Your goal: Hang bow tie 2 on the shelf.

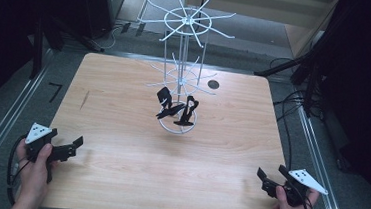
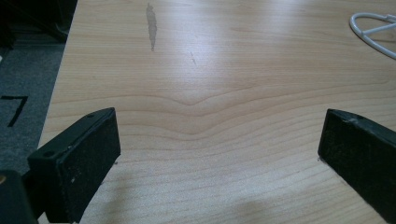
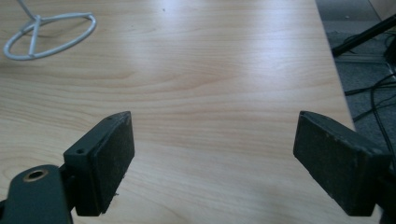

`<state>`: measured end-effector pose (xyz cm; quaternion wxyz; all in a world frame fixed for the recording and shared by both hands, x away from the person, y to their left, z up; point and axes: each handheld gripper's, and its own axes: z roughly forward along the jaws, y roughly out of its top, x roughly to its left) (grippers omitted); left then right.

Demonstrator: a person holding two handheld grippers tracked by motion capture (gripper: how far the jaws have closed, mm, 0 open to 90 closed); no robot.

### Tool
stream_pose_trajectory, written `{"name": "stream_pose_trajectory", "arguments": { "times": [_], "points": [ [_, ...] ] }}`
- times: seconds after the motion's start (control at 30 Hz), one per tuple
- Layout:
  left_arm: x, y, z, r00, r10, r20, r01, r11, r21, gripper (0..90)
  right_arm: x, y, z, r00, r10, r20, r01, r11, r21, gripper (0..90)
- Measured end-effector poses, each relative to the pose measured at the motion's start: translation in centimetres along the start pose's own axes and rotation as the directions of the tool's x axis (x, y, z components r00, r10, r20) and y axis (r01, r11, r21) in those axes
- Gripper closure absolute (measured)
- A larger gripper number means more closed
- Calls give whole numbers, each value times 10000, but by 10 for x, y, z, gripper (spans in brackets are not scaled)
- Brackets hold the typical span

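A white wire rack [image 1: 181,69] is seen standing upright near the middle of the wooden desk [image 1: 117,179], its ring base [image 3: 49,35] resting on the wood. Two black objects [image 1: 175,109] are seen at its lowest tier, just above the base; what they are cannot be told. The left gripper [image 1: 69,148] is held at the near left corner, the right gripper [image 1: 268,178] at the near right corner. Both sets of jaws are spread wide with nothing between them, well apart from the rack.
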<state>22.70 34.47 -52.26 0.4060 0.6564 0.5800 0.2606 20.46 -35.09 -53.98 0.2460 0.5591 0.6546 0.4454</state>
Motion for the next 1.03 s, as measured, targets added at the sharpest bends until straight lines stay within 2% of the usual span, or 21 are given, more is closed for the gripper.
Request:
{"name": "stream_pose_trajectory", "arguments": {
  "times": [0.33, 0.5, 0.63, 0.9, 1.03],
  "points": [
    [1, 0, 0, 10000, -68, 22, 68, 10000, -11, 0, -14, -11, -12, 9998, 101, 180, -103, 9999, 64, 130],
    [1, 0, 0, 9999, -103, 47, 103, 9999, 18, 0, -17, -18, -13, 9995, 16, 300, -26, 9994, 340, 130],
    [2, 0, 0, 9999, -150, 68, 150, 9999, -4, 0, -23, -18, -16, 9986, 408, 343, -414, 9990, 168, 133],
    [1, 0, 0, 9999, -150, 39, 150, 9999, 27, 0, -25, -17, -14, 9977, 638, 207, -641, 9979, 130, 136],
    [2, 0, 0, 9997, -244, 42, 244, 9997, 27, 0, -21, -17, -12, 9990, 433, 68, -435, 9988, 224, 136]
  ]
}}
